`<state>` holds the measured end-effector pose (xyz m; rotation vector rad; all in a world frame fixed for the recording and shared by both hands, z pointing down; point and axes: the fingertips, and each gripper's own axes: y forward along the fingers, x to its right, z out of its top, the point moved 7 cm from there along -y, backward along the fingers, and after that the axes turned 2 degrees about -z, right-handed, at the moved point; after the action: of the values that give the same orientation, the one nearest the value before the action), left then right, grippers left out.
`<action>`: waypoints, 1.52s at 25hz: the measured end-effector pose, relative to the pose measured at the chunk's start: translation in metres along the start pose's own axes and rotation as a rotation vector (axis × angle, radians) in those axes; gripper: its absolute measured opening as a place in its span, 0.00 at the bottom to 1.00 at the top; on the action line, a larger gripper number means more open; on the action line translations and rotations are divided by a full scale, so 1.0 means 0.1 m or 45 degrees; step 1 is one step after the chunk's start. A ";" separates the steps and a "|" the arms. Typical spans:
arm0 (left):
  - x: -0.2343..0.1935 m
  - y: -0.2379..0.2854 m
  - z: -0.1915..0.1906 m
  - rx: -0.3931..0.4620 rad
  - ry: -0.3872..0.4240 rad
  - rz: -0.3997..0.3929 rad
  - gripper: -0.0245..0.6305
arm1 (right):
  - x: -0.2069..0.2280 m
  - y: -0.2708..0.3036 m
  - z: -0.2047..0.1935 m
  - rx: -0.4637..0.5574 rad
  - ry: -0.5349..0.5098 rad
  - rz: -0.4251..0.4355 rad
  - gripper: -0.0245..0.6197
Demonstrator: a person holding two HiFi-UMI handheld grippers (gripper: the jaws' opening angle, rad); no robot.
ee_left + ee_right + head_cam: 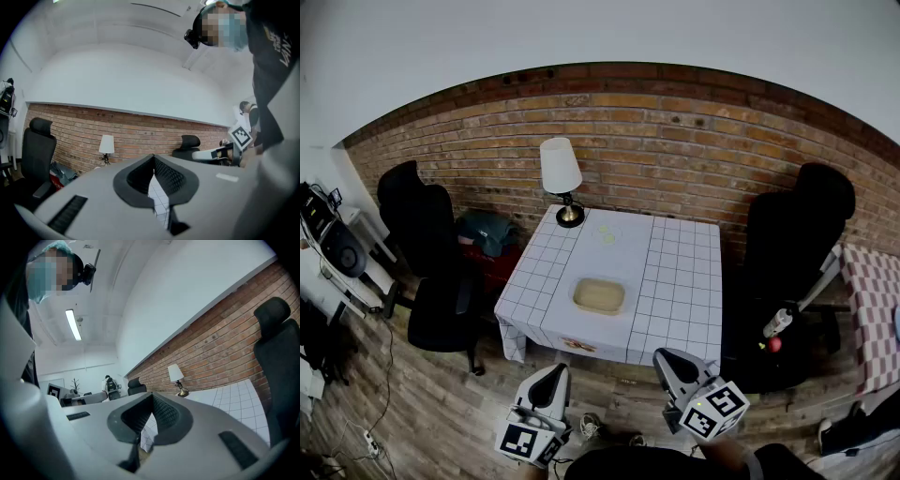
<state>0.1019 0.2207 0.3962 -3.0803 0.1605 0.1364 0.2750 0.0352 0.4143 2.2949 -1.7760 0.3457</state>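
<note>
Presently both tools hang low over the plank floor, short of the table's near edge. Left gripper: jaws closed, tips meeting, nothing gripped. The left gripper view shows only checked cloth through the slit below the tips. Right gripper: likewise closed and empty, confirmed in the right gripper view.

Nearest thing is a tan dish: shallow, rectangular with rounded corners, its inside paler than the rim. It sits on the table toward the front edge, a little left of centre, well apart from both grippers and roughly between their lines.

Table is square, covered by a white cloth with a thin dark grid. A lamp with a white shade and brass foot stands on the far left corner. Two small pale yellow pieces lie just right of it; too small to tell what they are.

Surroundings: a brick wall behind, a black office chair to the left, and a second black chair hard against the table's right side. A blue-grey bundle lies between the left chair and the table. A red-checked cloth shows at the far right.

Nothing stands between the grippers and the dish but the table's front overhang.
</note>
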 end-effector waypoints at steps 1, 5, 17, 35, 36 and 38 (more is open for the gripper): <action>0.02 -0.02 0.00 0.002 -0.004 0.004 0.05 | -0.01 -0.01 0.00 0.002 0.010 0.009 0.04; 0.05 -0.08 0.00 0.010 -0.018 0.028 0.05 | -0.03 -0.05 -0.01 -0.001 0.021 0.022 0.04; -0.07 -0.20 -0.16 0.023 -0.071 0.117 0.05 | 0.00 0.00 -0.09 0.000 0.050 0.004 0.05; -1.30 0.09 -0.19 -0.034 -0.069 -0.111 0.05 | -0.28 0.90 -0.28 0.102 0.072 -0.252 0.05; -1.37 0.10 -0.20 -0.034 -0.068 -0.127 0.05 | -0.30 0.94 -0.29 0.108 0.072 -0.268 0.05; -1.49 0.14 -0.20 -0.036 -0.072 -0.158 0.05 | -0.35 1.03 -0.32 0.119 0.074 -0.299 0.05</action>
<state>-0.0455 0.2211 0.4288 -3.0995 -0.0360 0.2210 0.1653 0.0521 0.4369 2.4972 -1.4716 0.4557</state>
